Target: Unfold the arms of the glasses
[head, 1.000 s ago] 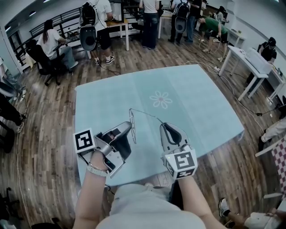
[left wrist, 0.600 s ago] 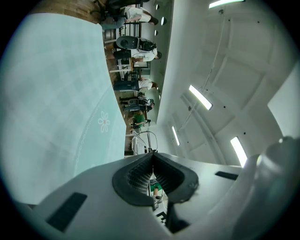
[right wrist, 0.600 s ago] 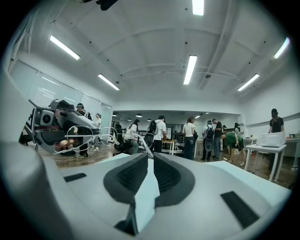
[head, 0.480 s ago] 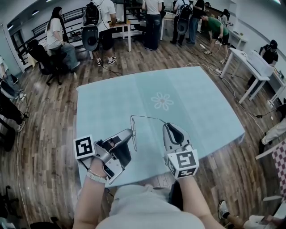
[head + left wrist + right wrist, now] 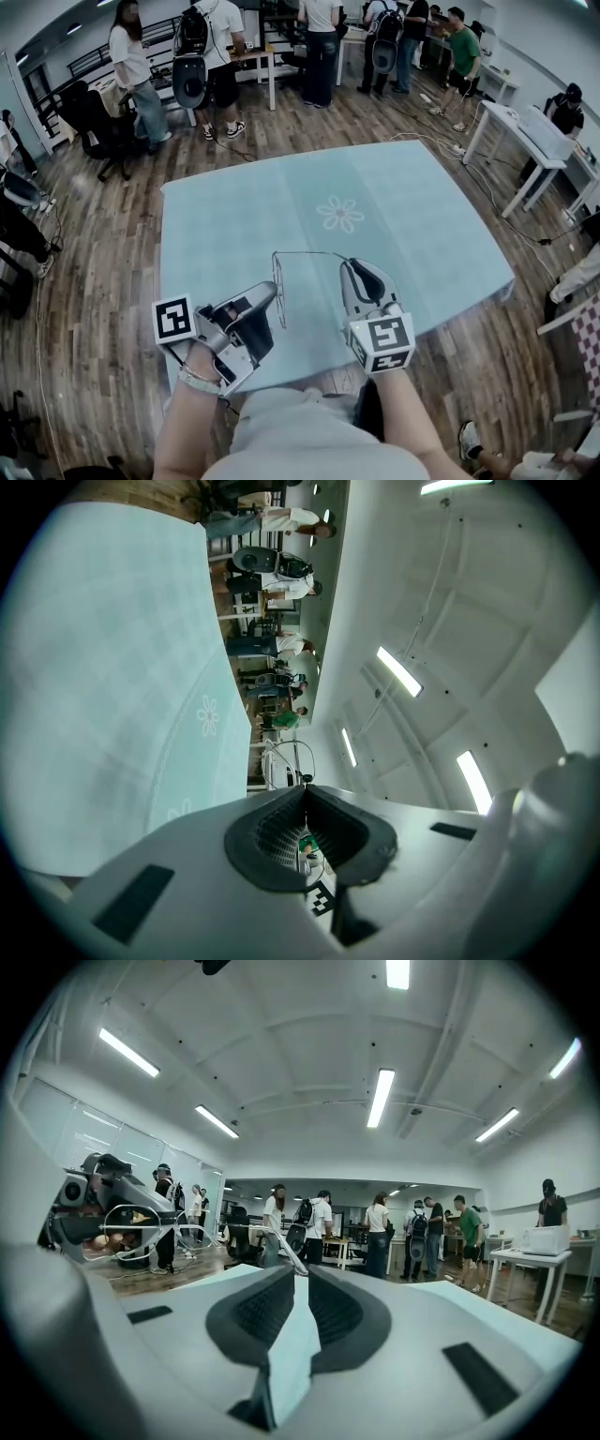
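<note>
My left gripper (image 5: 305,786) had its fingers (image 5: 272,832) pressed together on the glasses (image 5: 292,759), pinching the thin frame right at the tips. Which bit of the frame sat under the pads I could not see, for the pads covered it. Only a wire lens ring poked out past them.

My right gripper (image 5: 306,1274) had its fingers a narrow slit apart, having just been opening. The end of one arm (image 5: 278,1251) of the glasses lay between the tips, and the pads did not seem to squeeze it. That arm stood out roughly square to the lens ring and ran across to my right gripper. From above, the right gripper's own body covered the arm's end. The other arm I could not make out in any view, since the wire was too fine against the cloth.

The glasses were held between both grippers on my side of the flower (image 5: 339,213), which was printed on the pale blue cloth of the table (image 5: 225,206). They appeared clear of the cloth. My lap (image 5: 309,422) cut off the table's near edge.

Beyond the flower, past the far edge, people (image 5: 317,47) stood about on a wooden floor (image 5: 103,281). Far to the left of the flower was a black chair (image 5: 89,122), and far to the right a white desk (image 5: 525,141).
</note>
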A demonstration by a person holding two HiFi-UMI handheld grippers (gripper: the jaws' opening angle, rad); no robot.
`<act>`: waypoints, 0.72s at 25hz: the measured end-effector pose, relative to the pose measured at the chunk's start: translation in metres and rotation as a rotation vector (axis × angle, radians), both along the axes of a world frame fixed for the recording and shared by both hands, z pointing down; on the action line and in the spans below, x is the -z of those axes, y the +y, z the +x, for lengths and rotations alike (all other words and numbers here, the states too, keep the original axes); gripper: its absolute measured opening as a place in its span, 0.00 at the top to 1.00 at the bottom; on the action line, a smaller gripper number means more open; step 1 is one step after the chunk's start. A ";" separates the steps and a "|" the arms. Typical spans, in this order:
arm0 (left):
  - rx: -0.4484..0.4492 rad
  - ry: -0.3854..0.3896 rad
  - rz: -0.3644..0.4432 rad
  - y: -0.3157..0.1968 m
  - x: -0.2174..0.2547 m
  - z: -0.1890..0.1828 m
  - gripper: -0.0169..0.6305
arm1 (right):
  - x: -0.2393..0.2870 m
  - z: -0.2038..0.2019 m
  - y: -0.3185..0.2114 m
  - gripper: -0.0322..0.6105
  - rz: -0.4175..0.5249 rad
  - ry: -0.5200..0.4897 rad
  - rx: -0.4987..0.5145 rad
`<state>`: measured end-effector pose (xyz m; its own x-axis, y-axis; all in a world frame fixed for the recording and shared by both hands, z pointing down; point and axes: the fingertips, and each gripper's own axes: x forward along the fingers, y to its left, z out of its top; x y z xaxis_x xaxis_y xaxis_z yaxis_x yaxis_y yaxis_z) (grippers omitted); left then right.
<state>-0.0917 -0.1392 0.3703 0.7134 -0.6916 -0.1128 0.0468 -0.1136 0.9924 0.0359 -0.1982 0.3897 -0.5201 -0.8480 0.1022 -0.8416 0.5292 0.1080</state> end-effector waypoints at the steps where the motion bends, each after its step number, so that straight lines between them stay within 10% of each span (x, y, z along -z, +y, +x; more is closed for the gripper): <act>1: -0.004 0.001 0.001 0.000 0.001 0.001 0.96 | 0.000 0.000 -0.001 0.89 -0.001 0.000 -0.002; 18: 0.030 -0.002 -0.008 -0.005 0.000 -0.011 0.96 | 0.002 -0.005 0.000 0.79 -0.006 -0.009 0.015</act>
<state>-0.1028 -0.1446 0.3706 0.6926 -0.7135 -0.1060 0.0412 -0.1075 0.9934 0.0313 -0.1982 0.3881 -0.5335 -0.8395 0.1026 -0.8346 0.5423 0.0973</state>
